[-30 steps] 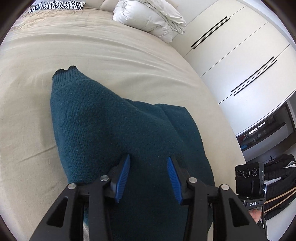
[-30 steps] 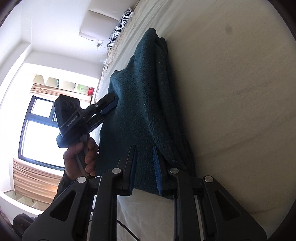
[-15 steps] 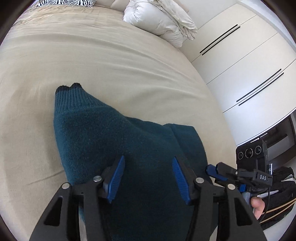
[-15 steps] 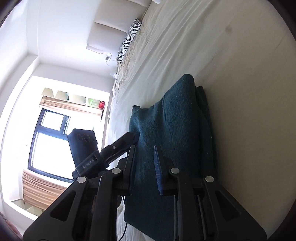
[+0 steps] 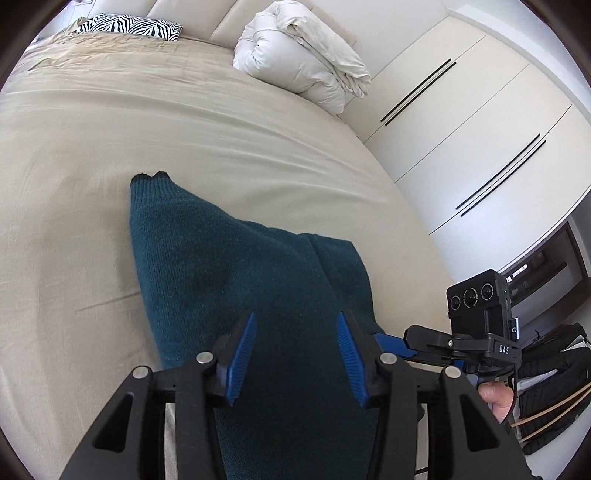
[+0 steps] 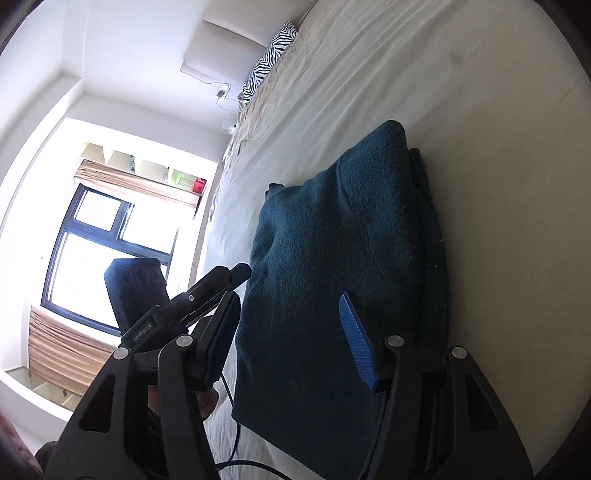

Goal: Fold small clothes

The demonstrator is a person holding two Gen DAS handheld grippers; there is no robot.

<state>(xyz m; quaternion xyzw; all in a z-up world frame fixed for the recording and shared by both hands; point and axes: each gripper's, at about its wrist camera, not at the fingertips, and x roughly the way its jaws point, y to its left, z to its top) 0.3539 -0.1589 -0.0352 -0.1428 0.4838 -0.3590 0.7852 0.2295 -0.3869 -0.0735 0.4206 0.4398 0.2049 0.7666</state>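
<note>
A dark teal knit garment point(image 5: 236, 273) lies folded on the beige bed point(image 5: 147, 122); its ribbed cuff points toward the head of the bed. My left gripper point(image 5: 295, 354) is open and empty just above the garment's near end. The right gripper's body shows in the left wrist view point(image 5: 443, 339), at the garment's right edge. In the right wrist view my right gripper point(image 6: 291, 336) is wide open and empty over the same garment point(image 6: 332, 240), and the left gripper point(image 6: 221, 280) hovers at its left edge.
A bundled white duvet point(image 5: 306, 62) and a zebra pillow point(image 5: 129, 27) lie at the head of the bed. White wardrobe doors point(image 5: 480, 129) stand to the right. A dark bag point(image 5: 554, 376) sits on the floor. A bright window point(image 6: 103, 240) shows beyond the bed.
My right gripper has opened wide from a narrow gap and drawn back. The left gripper has pulled back toward the foot of the bed. The garment lies flatter.
</note>
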